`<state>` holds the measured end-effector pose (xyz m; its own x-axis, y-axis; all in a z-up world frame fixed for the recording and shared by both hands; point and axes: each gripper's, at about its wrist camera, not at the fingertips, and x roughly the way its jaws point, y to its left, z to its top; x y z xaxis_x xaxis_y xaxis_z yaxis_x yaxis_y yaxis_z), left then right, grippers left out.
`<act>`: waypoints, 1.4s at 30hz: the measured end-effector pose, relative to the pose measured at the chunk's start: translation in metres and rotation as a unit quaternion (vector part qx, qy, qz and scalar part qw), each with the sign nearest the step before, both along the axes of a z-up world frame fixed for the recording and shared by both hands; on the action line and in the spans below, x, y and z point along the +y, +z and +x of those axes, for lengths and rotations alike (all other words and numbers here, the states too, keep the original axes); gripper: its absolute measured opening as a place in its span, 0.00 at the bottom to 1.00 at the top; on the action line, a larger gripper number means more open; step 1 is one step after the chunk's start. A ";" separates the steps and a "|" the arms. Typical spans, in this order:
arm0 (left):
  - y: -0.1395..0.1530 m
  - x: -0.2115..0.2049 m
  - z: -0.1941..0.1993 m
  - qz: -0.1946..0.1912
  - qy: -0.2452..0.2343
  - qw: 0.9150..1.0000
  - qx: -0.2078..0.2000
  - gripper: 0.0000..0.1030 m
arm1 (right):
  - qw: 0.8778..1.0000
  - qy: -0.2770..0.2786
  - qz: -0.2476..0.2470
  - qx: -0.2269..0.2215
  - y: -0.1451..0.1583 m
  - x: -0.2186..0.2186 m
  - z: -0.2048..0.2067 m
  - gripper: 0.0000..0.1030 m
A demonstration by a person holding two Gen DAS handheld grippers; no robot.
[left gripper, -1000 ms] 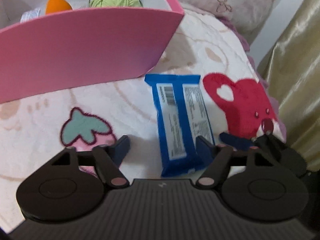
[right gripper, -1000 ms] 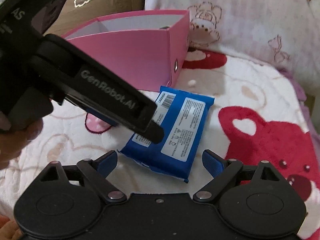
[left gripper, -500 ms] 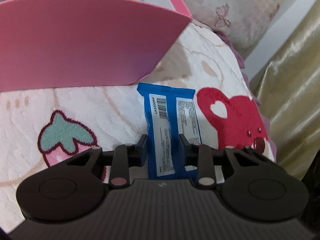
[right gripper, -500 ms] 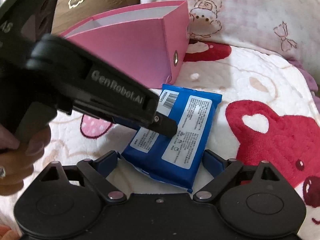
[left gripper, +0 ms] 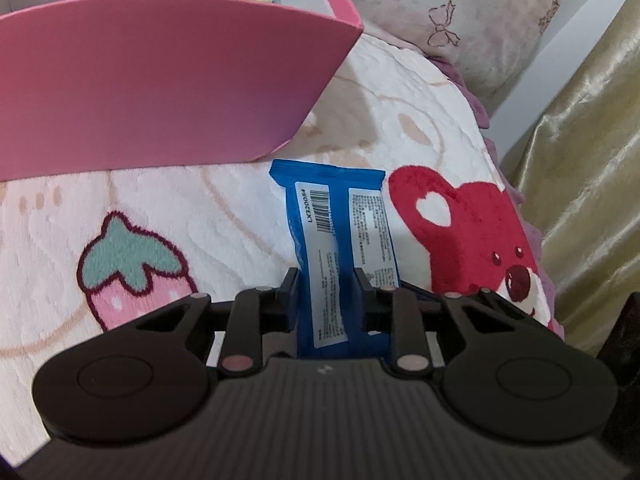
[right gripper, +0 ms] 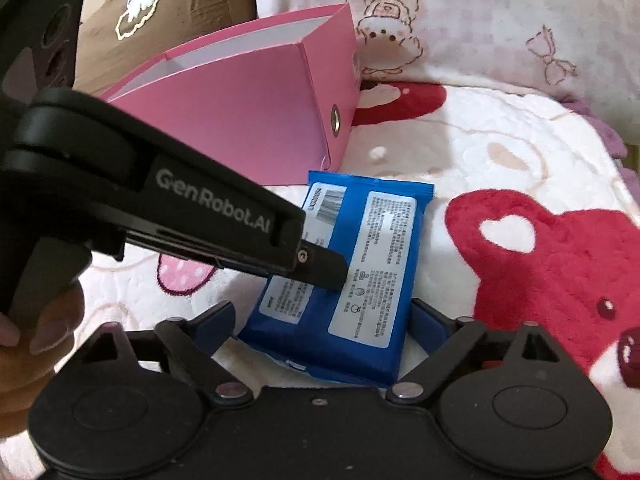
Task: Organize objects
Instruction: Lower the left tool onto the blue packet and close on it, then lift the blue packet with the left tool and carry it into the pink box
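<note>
On the bed's blanket point(left gripper: 200, 184), we pinch the blue pack point(left gripper: 340, 240) at its near end with our left tongs point(left gripper: 326, 296); its long axis runs away from us toward the pink box point(left gripper: 160, 92) just beyond. Our right tongs point(right gripper: 320, 320) straddle the same pack untouching, closing, both angled down.

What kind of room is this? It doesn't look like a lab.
Most likely a bedroom, with the work done on a bed. The surface is a plush blanket printed with a strawberry and a red bear, a pillow with cartoon bears lies behind it, and a shiny gold curtain hangs beside it.
</note>
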<state>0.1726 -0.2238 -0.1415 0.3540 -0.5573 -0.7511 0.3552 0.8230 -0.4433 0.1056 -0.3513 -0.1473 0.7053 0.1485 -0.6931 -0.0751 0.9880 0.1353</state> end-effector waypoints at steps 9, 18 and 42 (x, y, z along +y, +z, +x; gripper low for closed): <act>0.010 0.015 -0.027 -0.016 -0.004 1.000 0.008 0.23 | 0.999 0.019 -0.027 0.003 0.014 0.012 -0.021 0.77; 0.050 0.045 -0.057 -0.018 -0.012 1.000 0.000 0.23 | 0.999 0.032 -0.010 0.003 0.051 0.037 -0.048 0.76; 0.151 0.136 -0.107 -0.009 0.038 0.998 -0.046 0.25 | 0.993 0.101 -0.046 -0.039 0.148 0.131 -0.076 0.76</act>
